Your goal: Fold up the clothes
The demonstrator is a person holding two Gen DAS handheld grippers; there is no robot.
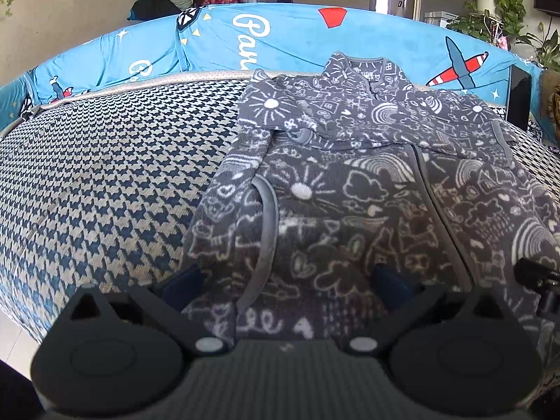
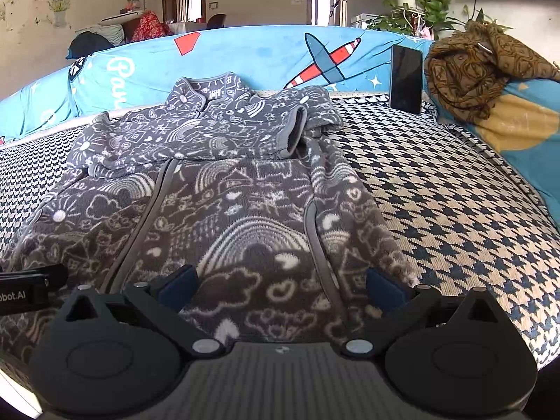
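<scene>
Fleece jacket (image 2: 217,217) spread flat, centre of frame, on houndstooth sofa seat (image 2: 455,210); both sleeves (image 2: 196,136) already crossed over chest, hem nearest cameras. Left gripper (image 1: 285,281) and right gripper (image 2: 280,285) hover over hem, jaws wide apart, nothing held. Risks, judged: thick pile may give single-layer pinch, lower layer left behind; uneven lift could shed crossed sleeves; phone (image 2: 406,78) propped at upper right near collar, liable to topple if fabric drags

The jacket (image 1: 350,182) runs off the right edge in the left wrist view. Its near hem is hidden behind both grippers' bodies.
</scene>
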